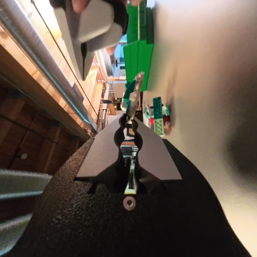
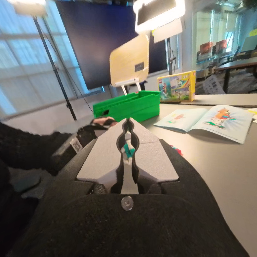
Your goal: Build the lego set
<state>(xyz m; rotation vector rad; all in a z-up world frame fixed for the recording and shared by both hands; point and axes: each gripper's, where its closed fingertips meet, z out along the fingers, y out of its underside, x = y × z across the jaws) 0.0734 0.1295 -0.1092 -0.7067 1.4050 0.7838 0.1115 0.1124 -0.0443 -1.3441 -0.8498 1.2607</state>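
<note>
My left gripper [image 1: 129, 119] is shut on the end of a small brick build [image 1: 132, 96] of teal, white and grey pieces. It holds the build in the air beside the grey table [image 1: 201, 83]. My right gripper [image 2: 128, 120] is shut, its tips touching, and I see nothing between them. A teal and white brick piece [image 2: 128, 151] shows through the gap lower down, behind the fingers. The right gripper also shows in the left wrist view [image 1: 96, 27], held in a hand. A second build [image 1: 158, 115] of teal and pale green bricks with red parts lies on the table.
A green bin [image 2: 132, 107] stands on the table ahead; it also shows in the left wrist view [image 1: 137, 58]. An open instruction booklet [image 2: 205, 122] lies to the right and a yellow toy box [image 2: 178, 87] stands behind. A black-sleeved arm [image 2: 34, 146] reaches in from the left. A tripod [image 2: 55, 69] stands behind. Spacing between my two grippers at the tips: around 8 cm.
</note>
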